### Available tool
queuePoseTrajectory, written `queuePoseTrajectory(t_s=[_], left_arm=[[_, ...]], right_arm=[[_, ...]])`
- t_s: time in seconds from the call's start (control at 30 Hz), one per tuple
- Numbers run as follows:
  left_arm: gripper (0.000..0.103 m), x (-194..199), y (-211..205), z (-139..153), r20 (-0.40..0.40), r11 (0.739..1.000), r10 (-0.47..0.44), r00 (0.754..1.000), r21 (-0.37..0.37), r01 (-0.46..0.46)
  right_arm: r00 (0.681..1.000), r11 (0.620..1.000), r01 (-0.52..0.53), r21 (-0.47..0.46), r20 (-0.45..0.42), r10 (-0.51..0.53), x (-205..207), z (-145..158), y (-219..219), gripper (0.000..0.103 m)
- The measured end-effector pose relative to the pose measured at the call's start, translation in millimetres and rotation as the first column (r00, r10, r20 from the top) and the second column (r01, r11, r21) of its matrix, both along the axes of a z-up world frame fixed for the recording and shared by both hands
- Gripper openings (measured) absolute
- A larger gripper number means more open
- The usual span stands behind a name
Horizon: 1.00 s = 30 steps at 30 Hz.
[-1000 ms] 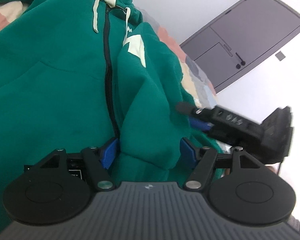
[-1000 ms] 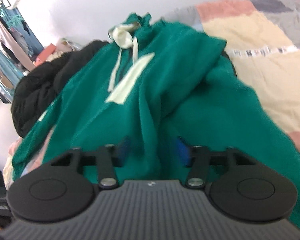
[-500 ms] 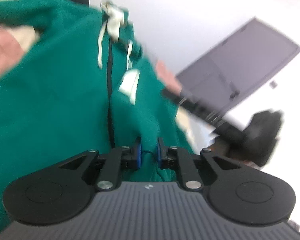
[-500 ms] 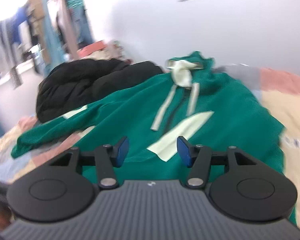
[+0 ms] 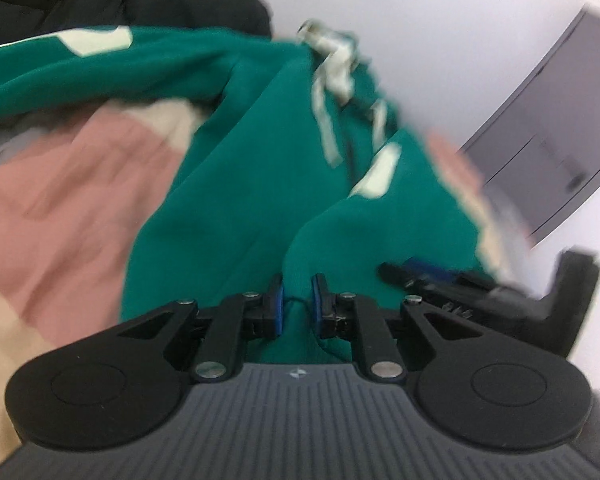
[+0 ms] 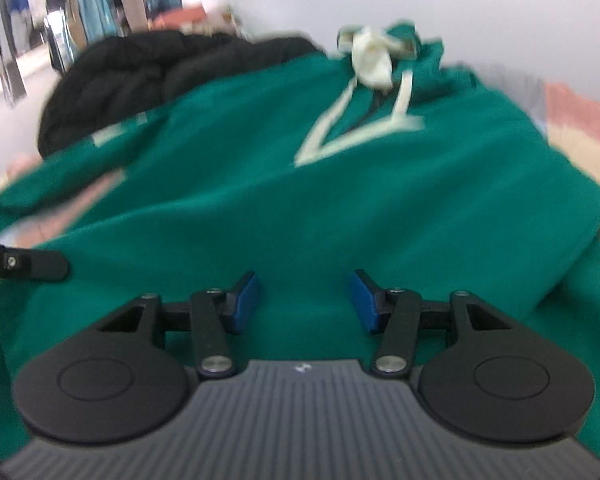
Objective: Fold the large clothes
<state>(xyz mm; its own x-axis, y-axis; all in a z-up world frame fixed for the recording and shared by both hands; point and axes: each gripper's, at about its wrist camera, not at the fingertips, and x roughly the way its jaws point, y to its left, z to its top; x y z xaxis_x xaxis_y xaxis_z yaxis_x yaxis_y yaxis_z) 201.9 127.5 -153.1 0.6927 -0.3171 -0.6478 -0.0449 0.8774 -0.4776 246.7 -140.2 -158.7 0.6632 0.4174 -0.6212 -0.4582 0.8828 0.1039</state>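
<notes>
Where the garment lies: while spread front-up over a patchwork bed cover [image 5: 80, 184], the green hoodie [image 6: 340, 208] fills most of both wrist views, its hood end far from the cameras and its hem end nearest them.
Left gripper [image 5: 297, 300]: clenched on a raised fold of the green hoodie near the hem; fabric bunches between the blue pads [image 5: 277, 304], which sit close together with cloth pinched in the narrow gap. Its jaws closed on that fold within the past second.
Right gripper [image 6: 305, 300]: released, blue pads [image 6: 246, 300] standing well apart over flat green cloth, nothing pinched between them; whether the tips touch the fabric below cannot be told.
Grippers to each other: in the left wrist view the right gripper's finger reaches in from the right, just beside the held fold; in the right wrist view a black finger of the left gripper enters at the left edge.
Drawstrings [image 6: 404, 96]: cream, lying on the chest below the hood.
Black jacket [image 6: 148, 68]: heaped beyond the hoodie's far left side, touching its sleeve.
Focus: both views are motion-blurred.
</notes>
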Motion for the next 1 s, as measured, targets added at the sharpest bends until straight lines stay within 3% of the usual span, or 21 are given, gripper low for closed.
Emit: queuePoseTrajectory(t_s=[0.13,0.33,0.4,0.47,0.6,0.83,1.0], left_arm=[[0.017,8,-6,-16,-0.062,0.998,0.01,0.998,0.06,-0.007],[0.018,-1,-7,-8,-0.021,0.998,0.034,0.999,0.049,-0.033],[0.029,-4,-8,-1,0.006,0.998,0.051,0.999,0.048,-0.051],[0.053,-11,-4,7,0.041,0.996,0.078,0.996,0.043,-0.08],[0.061,-24,10,22,0.102,0.989,0.15,0.983,0.002,-0.151],[0.069,-30,58,26,0.108,0.929,0.364,0.925,-0.115,-0.352],[0.073,-22,87,25,0.096,0.879,0.471,0.877,-0.139,-0.456]], right_arm=[[1.0,0.999,-0.003,-0.037,0.014,0.003,-3,-4,6,0.056],[1.0,1.0,0.003,-0.025,0.016,-0.003,-5,-5,4,0.056],[1.0,1.0,0.005,-0.022,0.016,-0.004,-6,-4,3,0.056],[1.0,1.0,0.007,-0.024,0.018,-0.007,-8,-4,4,0.056],[1.0,1.0,0.011,-0.027,0.022,-0.01,-10,-3,4,0.056],[0.999,0.999,0.035,-0.01,0.015,-0.035,-11,-1,1,0.056],[0.999,0.999,0.043,-0.008,0.017,-0.043,-15,-1,2,0.056]])
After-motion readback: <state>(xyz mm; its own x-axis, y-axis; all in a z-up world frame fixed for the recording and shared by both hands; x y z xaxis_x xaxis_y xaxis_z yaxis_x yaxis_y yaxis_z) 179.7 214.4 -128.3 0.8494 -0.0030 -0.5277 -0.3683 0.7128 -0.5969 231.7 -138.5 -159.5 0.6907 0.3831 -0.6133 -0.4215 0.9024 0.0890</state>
